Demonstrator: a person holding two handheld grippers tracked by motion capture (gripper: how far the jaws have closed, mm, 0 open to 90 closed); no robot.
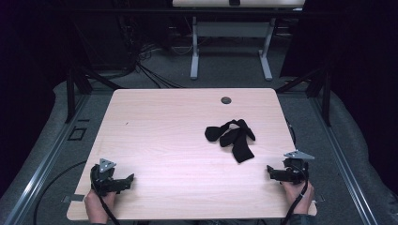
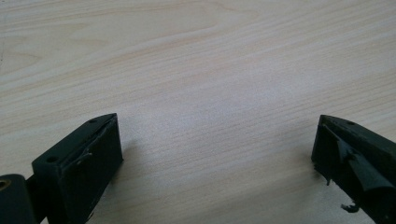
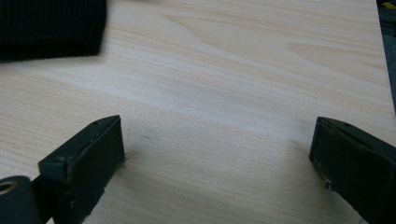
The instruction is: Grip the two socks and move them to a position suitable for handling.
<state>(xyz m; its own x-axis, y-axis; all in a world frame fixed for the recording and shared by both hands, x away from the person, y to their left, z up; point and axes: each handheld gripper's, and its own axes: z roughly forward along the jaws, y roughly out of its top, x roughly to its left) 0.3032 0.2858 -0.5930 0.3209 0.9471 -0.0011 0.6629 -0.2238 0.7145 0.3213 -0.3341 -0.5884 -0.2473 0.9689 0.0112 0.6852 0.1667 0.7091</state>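
Observation:
A heap of black socks [image 1: 233, 137] lies crumpled on the light wooden table [image 1: 169, 140], right of centre. My left gripper [image 1: 126, 181] rests near the front left corner, held by a hand, its jaws wide open over bare wood [image 2: 215, 154]. Near the front right edge my right gripper [image 1: 271, 171] is also open, pointing toward the table's middle. In the right gripper view a ribbed black sock end [image 3: 49, 25] shows at the upper left, well beyond the jaws, and nothing lies between them [image 3: 217, 154].
A round grommet hole [image 1: 226, 100] sits near the table's far edge. Behind the table stand a white desk frame [image 1: 230, 47] and loose cables [image 1: 150, 70] on the grey floor. Black stand legs [image 1: 77, 84] flank the table on both sides.

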